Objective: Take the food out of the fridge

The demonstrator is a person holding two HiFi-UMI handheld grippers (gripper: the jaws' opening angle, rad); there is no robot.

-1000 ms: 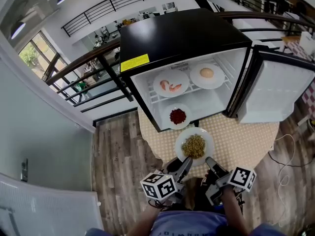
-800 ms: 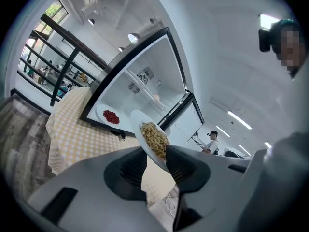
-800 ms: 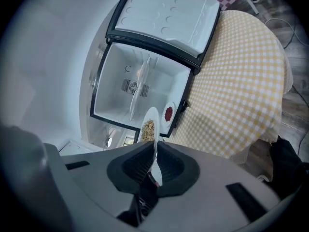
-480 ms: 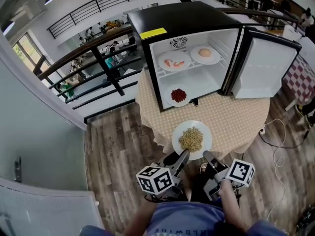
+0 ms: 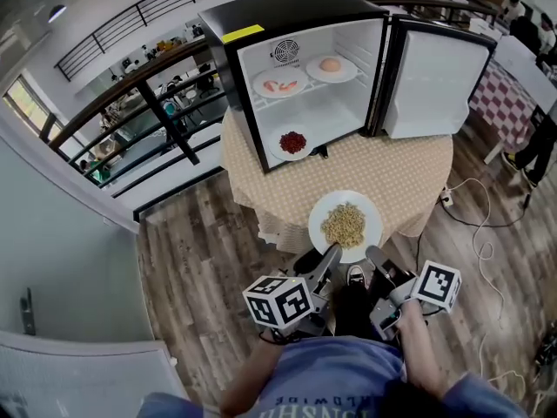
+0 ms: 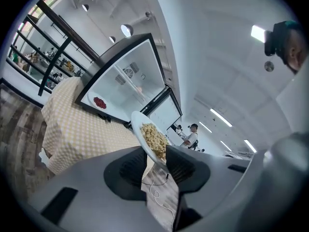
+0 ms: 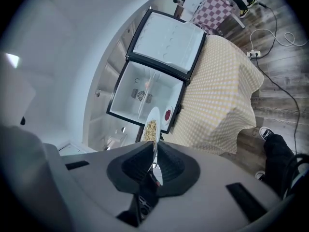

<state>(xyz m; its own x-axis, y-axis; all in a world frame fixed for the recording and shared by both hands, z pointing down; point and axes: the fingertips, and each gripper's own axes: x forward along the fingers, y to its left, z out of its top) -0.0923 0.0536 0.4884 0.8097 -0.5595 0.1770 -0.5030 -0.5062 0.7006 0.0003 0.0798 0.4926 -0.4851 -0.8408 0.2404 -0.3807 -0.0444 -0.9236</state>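
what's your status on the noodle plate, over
Left gripper and right gripper both shut on near rim of the noodle plate. Plate out of the fridge, held over the table edge. Three other plates inside, door open. Nothing seen blocking.

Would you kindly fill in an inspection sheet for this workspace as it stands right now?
Surface: round table under a yellow checked cloth, carrying the open fridge.
Job's things: plate of noodles is out, held by the table's near edge; shrimp plate and pale-food plate are on the upper shelf; red-food plate is on the fridge floor.
Clutter: nothing seen.
Grippers: left gripper and right gripper each clamp the noodle plate's near rim.
Cables: white cable on the floor, right of the table.
Surroundings: wooden floor, railing, people beyond.
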